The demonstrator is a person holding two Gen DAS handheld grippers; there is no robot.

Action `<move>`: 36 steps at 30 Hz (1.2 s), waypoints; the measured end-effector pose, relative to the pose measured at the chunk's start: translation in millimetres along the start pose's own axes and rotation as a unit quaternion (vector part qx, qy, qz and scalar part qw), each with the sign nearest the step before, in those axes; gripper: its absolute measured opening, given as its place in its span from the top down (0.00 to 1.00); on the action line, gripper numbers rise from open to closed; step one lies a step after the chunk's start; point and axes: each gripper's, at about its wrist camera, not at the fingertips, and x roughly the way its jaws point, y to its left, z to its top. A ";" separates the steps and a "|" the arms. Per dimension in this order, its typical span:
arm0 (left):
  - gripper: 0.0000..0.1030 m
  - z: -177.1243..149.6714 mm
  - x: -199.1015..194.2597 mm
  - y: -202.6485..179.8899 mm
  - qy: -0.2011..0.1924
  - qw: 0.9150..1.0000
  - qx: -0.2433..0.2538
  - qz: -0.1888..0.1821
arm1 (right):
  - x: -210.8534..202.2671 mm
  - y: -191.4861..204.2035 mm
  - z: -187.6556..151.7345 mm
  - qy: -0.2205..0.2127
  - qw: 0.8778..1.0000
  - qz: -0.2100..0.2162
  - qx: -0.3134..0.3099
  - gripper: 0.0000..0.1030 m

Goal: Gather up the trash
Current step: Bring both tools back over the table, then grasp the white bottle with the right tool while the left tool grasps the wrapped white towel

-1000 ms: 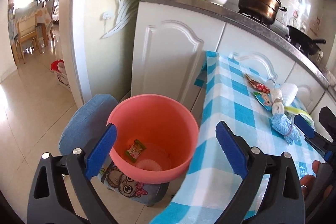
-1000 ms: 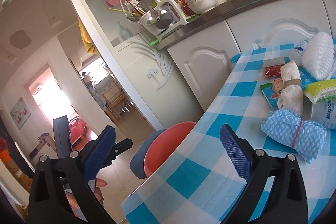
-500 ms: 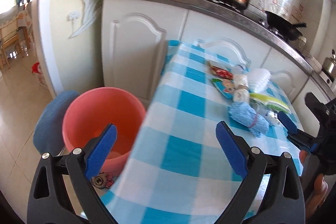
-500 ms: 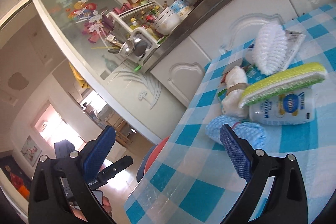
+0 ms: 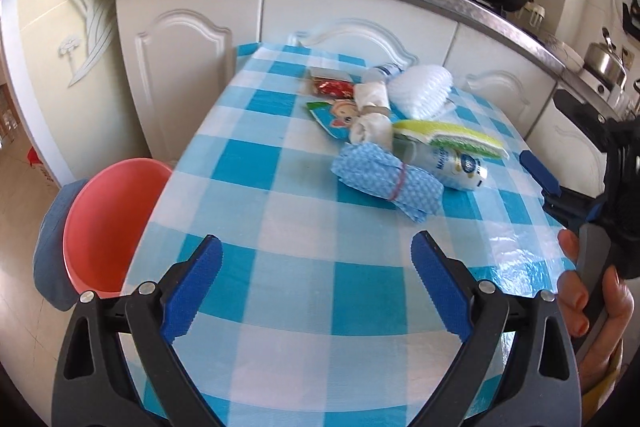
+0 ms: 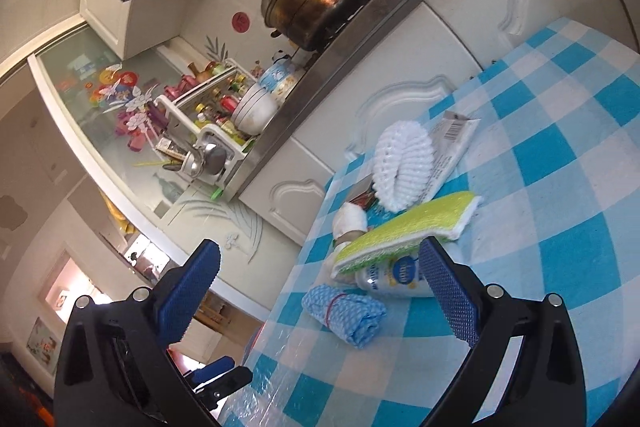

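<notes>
Both tongs, left tongs point(image 5: 316, 269) and right tongs point(image 6: 320, 277), gape empty, having swung from the pink bin point(image 5: 106, 223) toward the table point(image 5: 304, 227) clutter ahead, probably wrappers point(image 5: 334, 89) next.

Counter point(image 5: 304, 227) covered by blue-and-white checked glossy cloth. Far half holds cluster: rolled blue waffle-weave cloth bound by rubber band point(image 5: 386, 179); white plastic bottle lying on side point(image 5: 452, 165), yellow-green sponge with white backing point(image 5: 448, 139) resting on top; rolled white rag point(image 5: 372, 115); white foam net point(image 5: 422, 89); red snack wrapper point(image 5: 332, 87); cartoon-printed blue wrapper point(image 5: 334, 115). Near half bare.
</notes>
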 end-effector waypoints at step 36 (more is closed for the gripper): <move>0.07 -6.2 37.1 -22.0 0.050 0.997 0.033 -0.045 | 119.5 7.3 -27.9 0.193 0.935 -0.247 -0.167 0.04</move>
